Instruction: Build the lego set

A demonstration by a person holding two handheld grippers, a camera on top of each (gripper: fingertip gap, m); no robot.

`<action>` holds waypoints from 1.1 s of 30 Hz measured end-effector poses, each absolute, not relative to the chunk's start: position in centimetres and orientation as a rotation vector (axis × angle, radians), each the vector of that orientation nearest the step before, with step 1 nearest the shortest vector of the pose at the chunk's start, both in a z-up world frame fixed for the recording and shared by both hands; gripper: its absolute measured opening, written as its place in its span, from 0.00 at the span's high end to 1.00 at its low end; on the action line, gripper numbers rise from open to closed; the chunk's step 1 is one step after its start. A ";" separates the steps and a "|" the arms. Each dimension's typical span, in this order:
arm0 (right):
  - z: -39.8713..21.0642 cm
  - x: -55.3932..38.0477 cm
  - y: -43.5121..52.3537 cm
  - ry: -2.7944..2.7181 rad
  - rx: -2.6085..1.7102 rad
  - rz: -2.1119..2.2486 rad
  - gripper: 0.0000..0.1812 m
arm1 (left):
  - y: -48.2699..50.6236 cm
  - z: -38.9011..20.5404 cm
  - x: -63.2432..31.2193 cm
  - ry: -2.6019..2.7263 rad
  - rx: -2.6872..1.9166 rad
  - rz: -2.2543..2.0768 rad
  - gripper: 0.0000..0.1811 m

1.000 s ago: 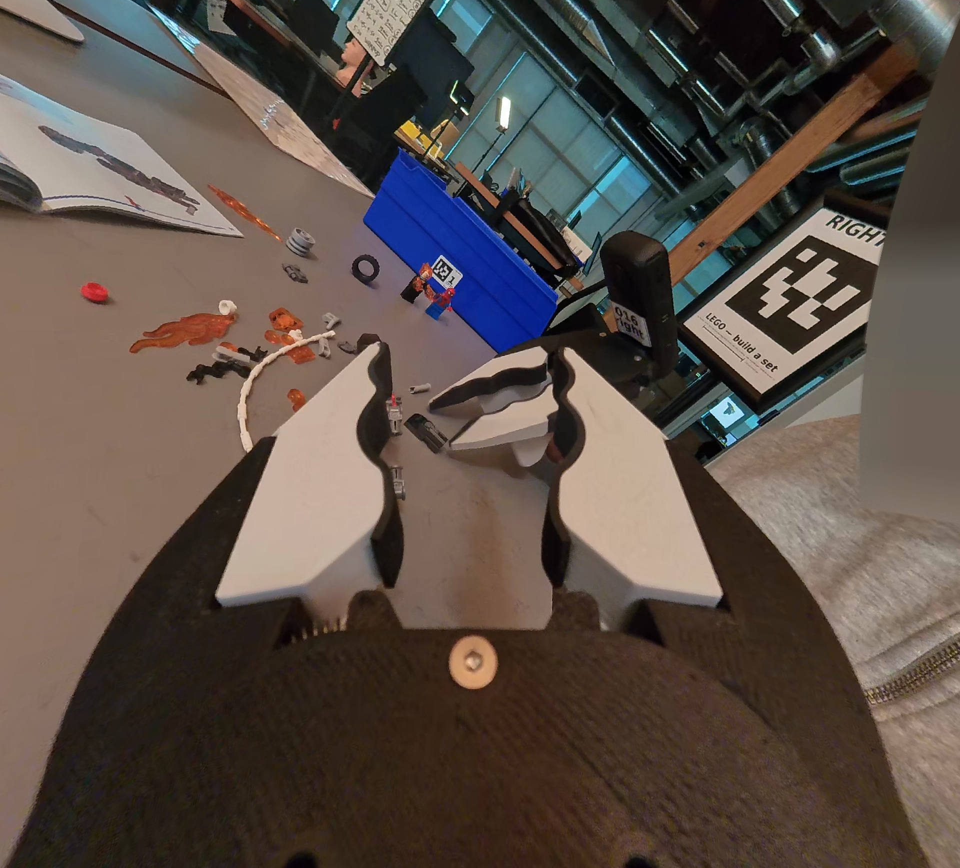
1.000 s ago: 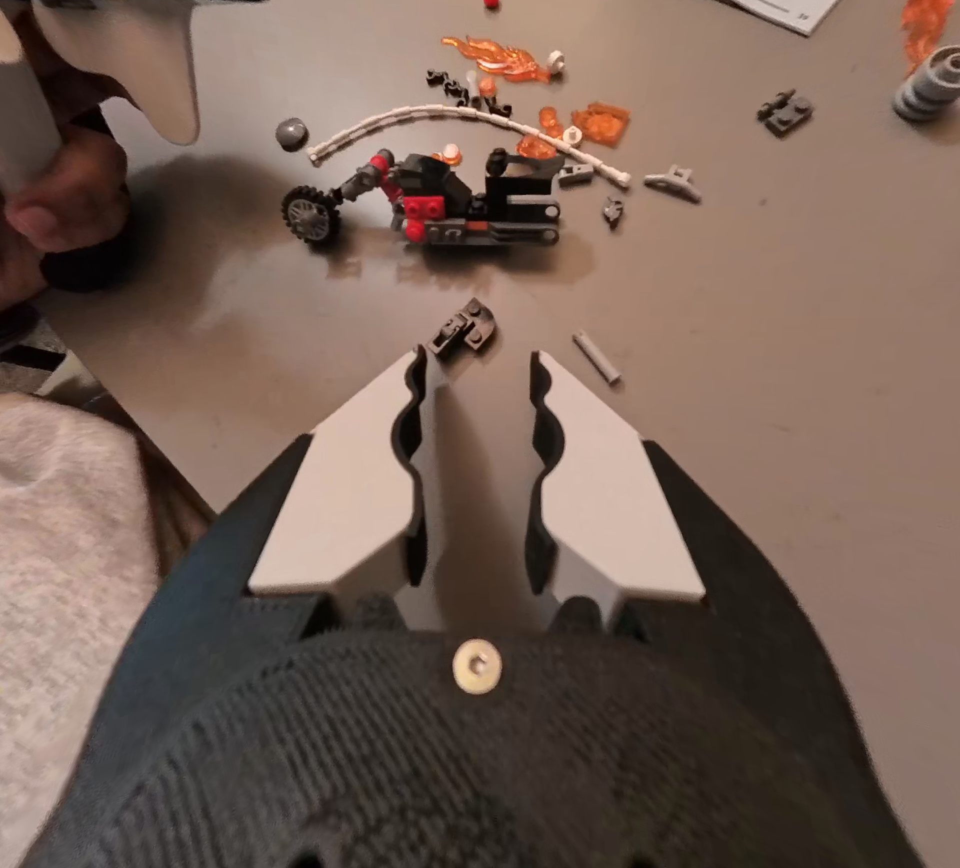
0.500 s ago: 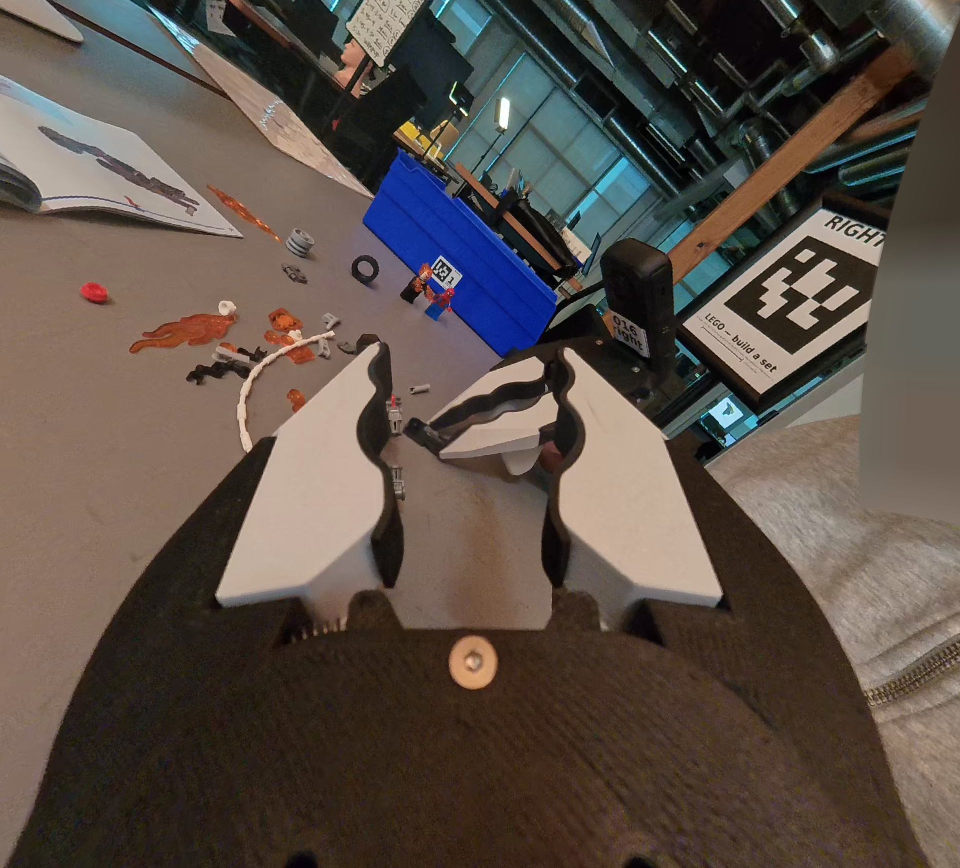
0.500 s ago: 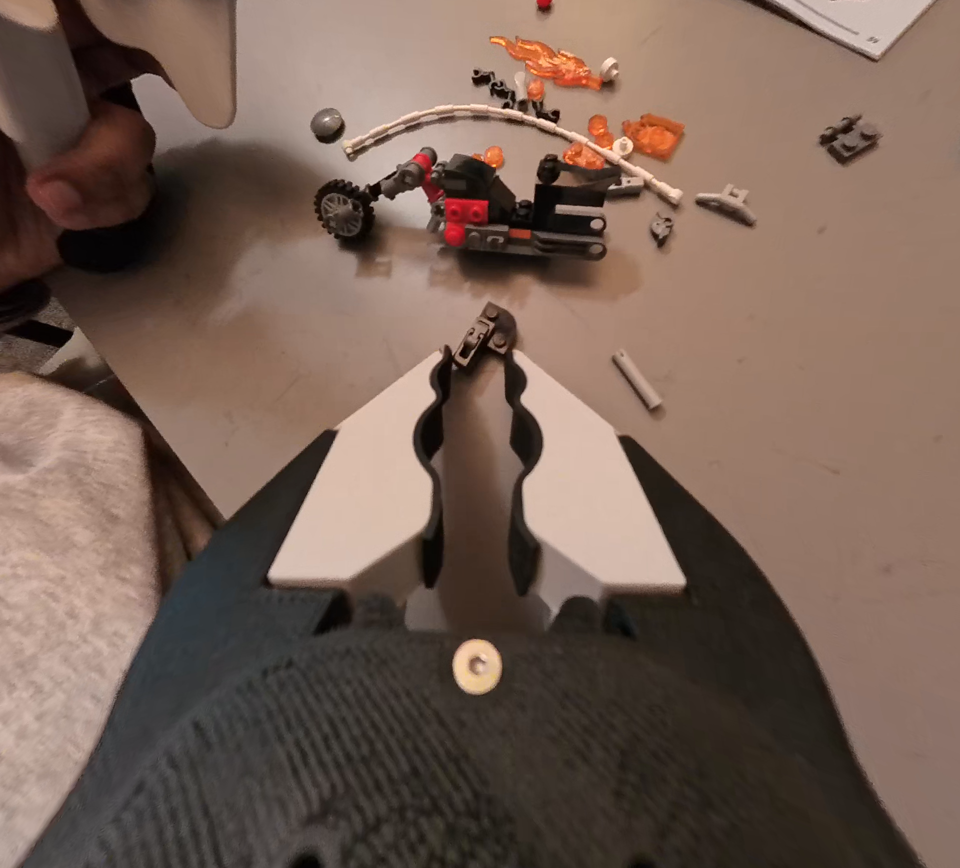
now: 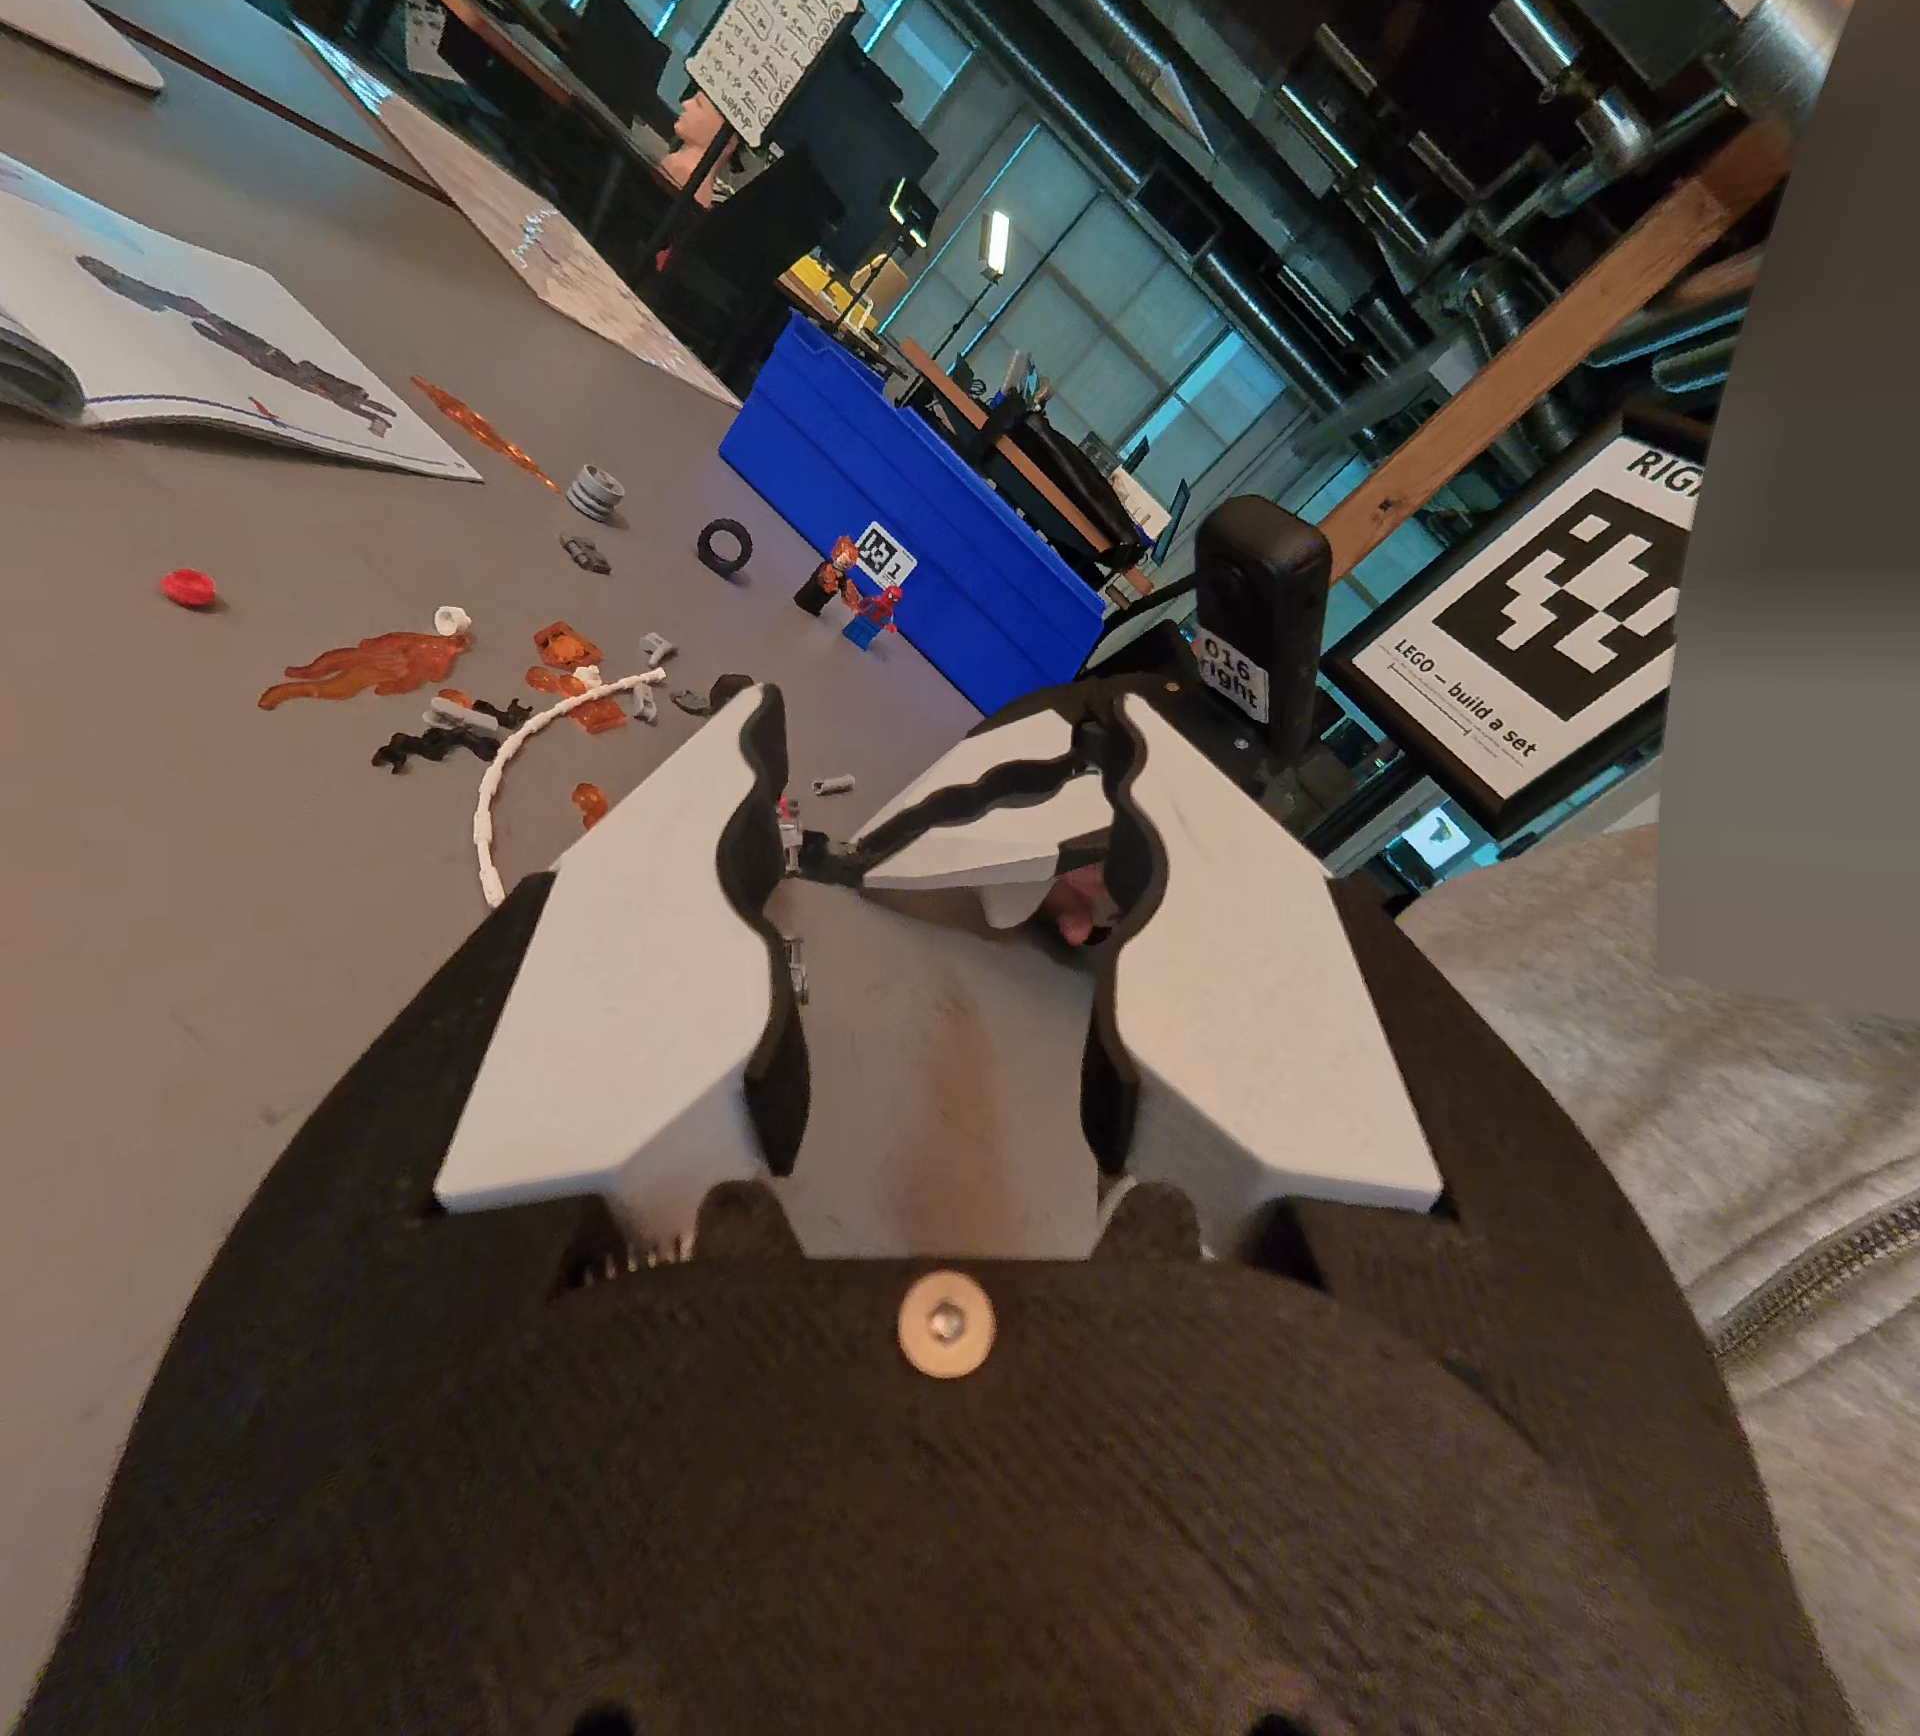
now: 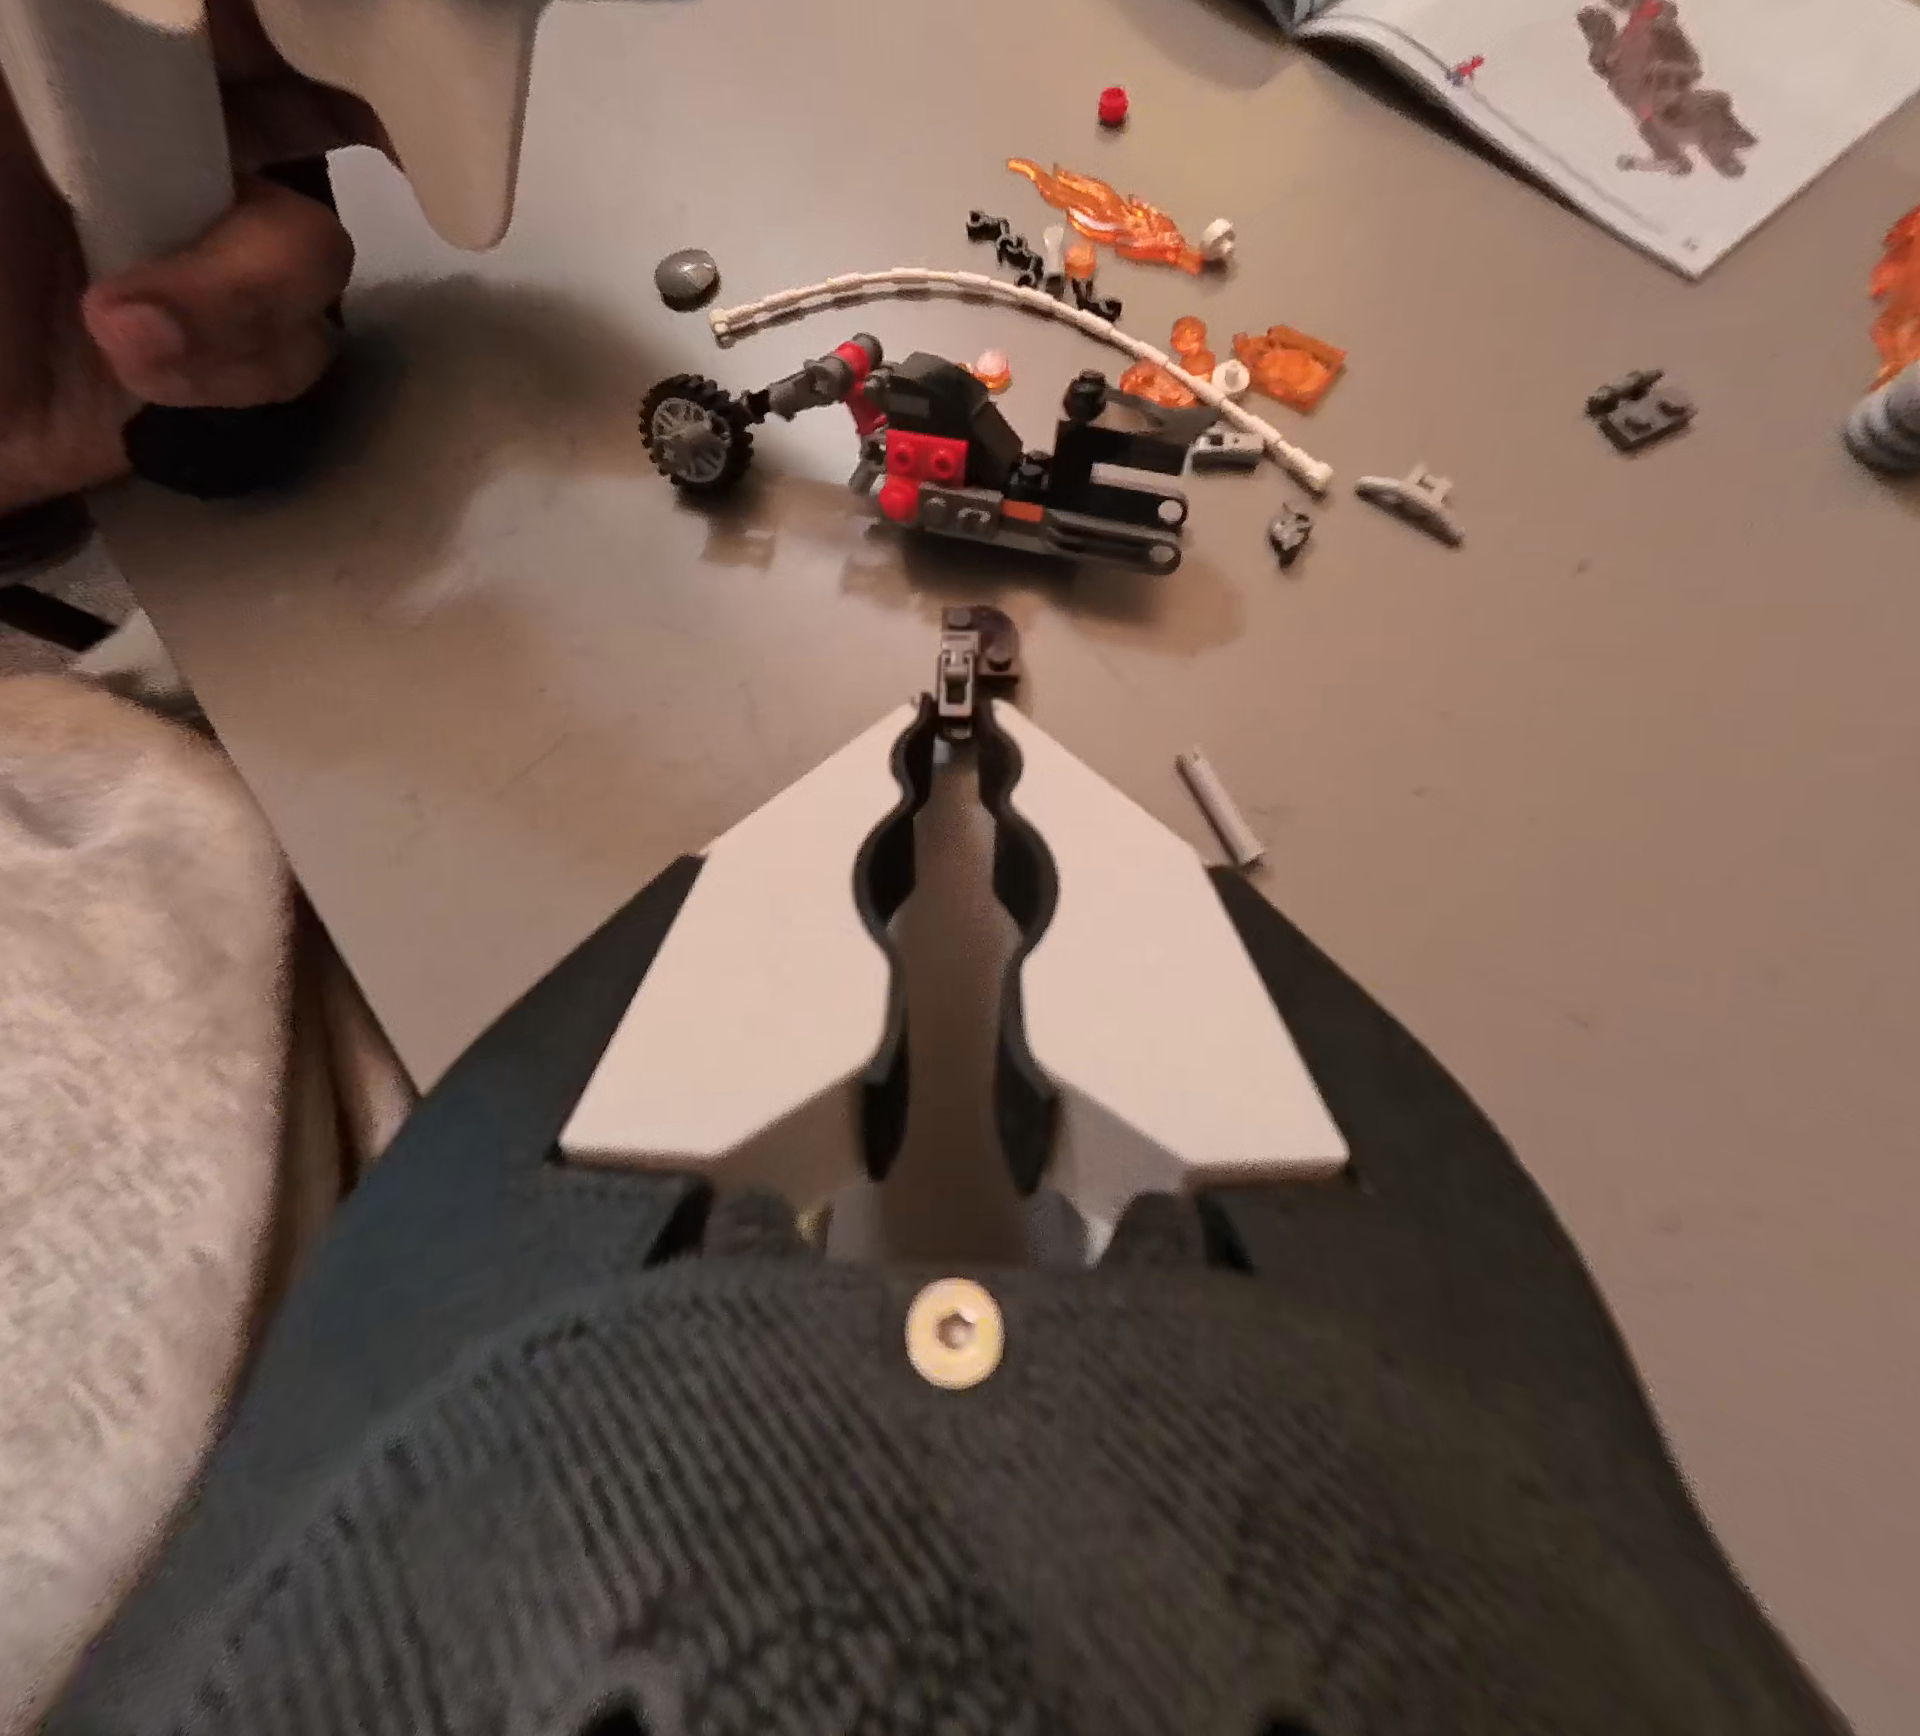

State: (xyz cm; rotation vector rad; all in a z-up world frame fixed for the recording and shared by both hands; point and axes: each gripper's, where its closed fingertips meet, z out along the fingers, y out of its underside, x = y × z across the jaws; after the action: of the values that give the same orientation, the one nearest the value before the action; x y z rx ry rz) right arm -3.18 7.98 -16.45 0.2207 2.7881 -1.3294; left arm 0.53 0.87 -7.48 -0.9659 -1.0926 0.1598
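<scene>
Right gripper point(image 6: 958, 718), nearly closed, pinches a dark grey piece point(image 6: 971, 653) at 6 o'clock of the bike point(image 6: 925, 450). Left gripper point(image 5: 940, 751) open, empty. Step: pick-up; next, seating it on the bike.

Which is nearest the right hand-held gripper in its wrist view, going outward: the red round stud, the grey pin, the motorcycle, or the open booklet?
From the right hand-held gripper:
1. Grey pin, just right of the fingertips.
2. Motorcycle, straight ahead.
3. Red round stud, beyond the motorcycle.
4. Open booklet, far upper right.
</scene>
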 end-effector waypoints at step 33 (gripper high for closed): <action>-11.9 -1.2 7.1 2.182 0.497 -1.511 0.97 | 1.1 -7.0 0.9 -1.041 -0.971 0.154 0.68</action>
State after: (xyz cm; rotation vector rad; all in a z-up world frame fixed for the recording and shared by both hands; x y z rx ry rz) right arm -1.22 7.10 -11.89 0.4973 2.1816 -1.5110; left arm 0.95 1.14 -6.96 -0.9706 -1.0406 0.1537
